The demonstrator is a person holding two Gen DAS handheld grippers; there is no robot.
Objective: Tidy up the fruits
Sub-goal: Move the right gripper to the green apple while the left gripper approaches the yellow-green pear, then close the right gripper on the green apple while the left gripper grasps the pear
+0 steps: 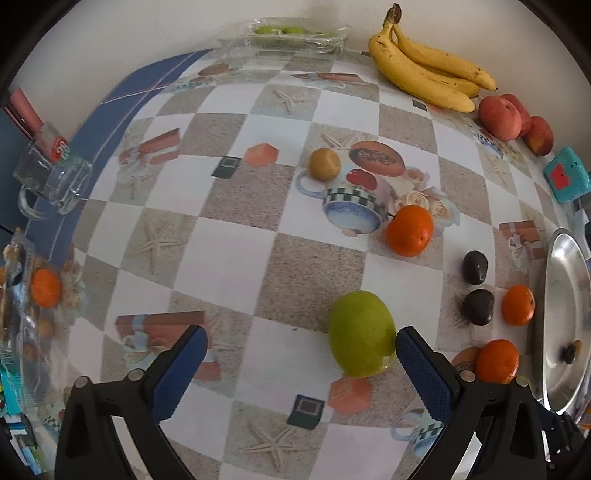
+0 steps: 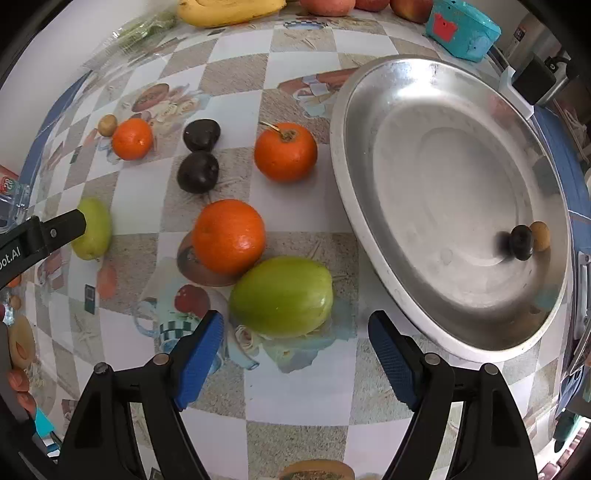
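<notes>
My left gripper (image 1: 301,349) is open; a green fruit (image 1: 361,332) lies on the table just ahead, touching its right finger (image 1: 424,373). It shows in the right wrist view (image 2: 93,229) beside the left gripper's finger. My right gripper (image 2: 295,347) is open just short of a second green fruit (image 2: 282,296). Oranges (image 2: 229,236) (image 2: 285,151) (image 2: 132,139) and two dark plums (image 2: 197,171) lie around. The steel tray (image 2: 354,206) holds a dark plum (image 2: 521,242) and a small tan fruit (image 2: 540,235).
Bananas (image 1: 428,70), peaches (image 1: 515,120) and a teal toy box (image 1: 567,175) sit at the far edge. A glass dish with green fruit (image 1: 284,35) is at the back, a glass mug (image 1: 51,177) on the left. A small tan fruit (image 1: 324,164) lies mid-table.
</notes>
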